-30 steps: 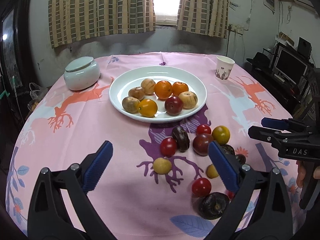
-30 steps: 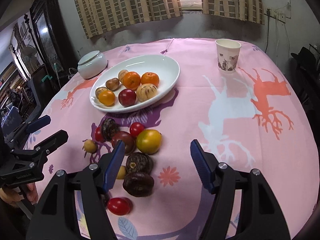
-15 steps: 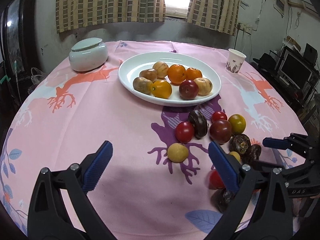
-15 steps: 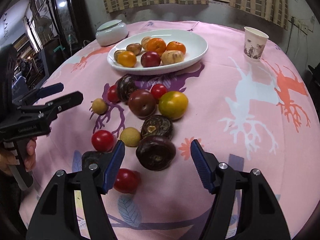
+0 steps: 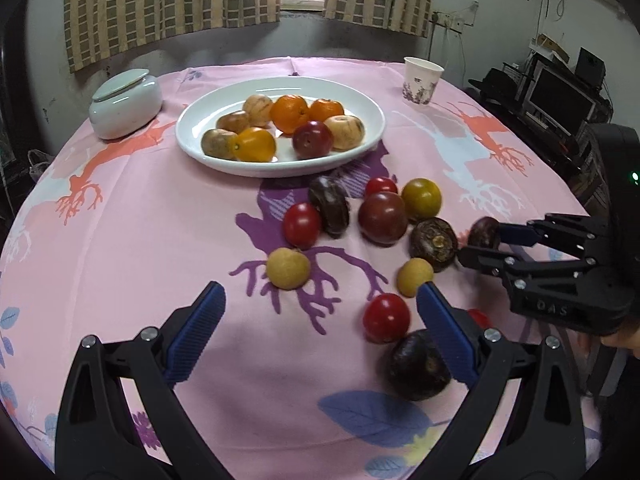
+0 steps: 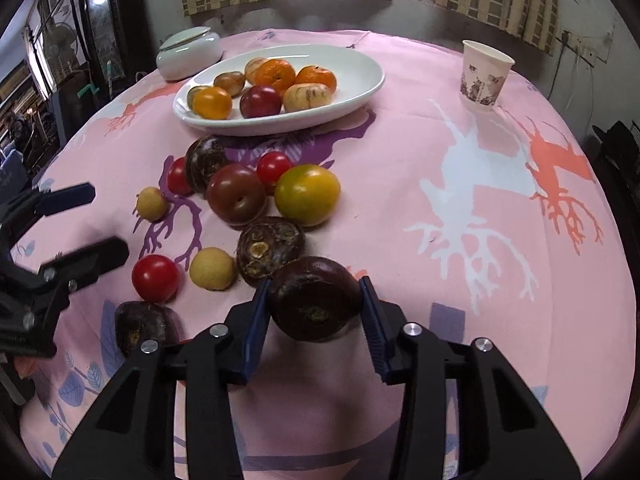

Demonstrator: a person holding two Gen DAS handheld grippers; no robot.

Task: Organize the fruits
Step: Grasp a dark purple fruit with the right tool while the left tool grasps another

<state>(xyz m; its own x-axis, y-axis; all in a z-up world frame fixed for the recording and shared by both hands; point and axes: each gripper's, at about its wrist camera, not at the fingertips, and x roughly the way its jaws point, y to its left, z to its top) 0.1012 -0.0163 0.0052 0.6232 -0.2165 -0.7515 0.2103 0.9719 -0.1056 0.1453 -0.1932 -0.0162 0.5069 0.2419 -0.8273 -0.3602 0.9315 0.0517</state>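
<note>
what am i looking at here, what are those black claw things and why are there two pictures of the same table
Those claws are hand-held grippers: a person holds one in each hand, and each carries a wide-angle camera looking along its fingers. So there are two pictures, one from the left gripper and one from the right gripper.

On the pink tablecloth stand a white plate already holding fruit, a lidded white jar and a paper cup. Loose fruit lies in front of the plate: red, yellow and dark ones.

The right gripper's jaws are closing on a dark brown fruit, with both blue pads against its sides. The left gripper is open and holds nothing.
</note>
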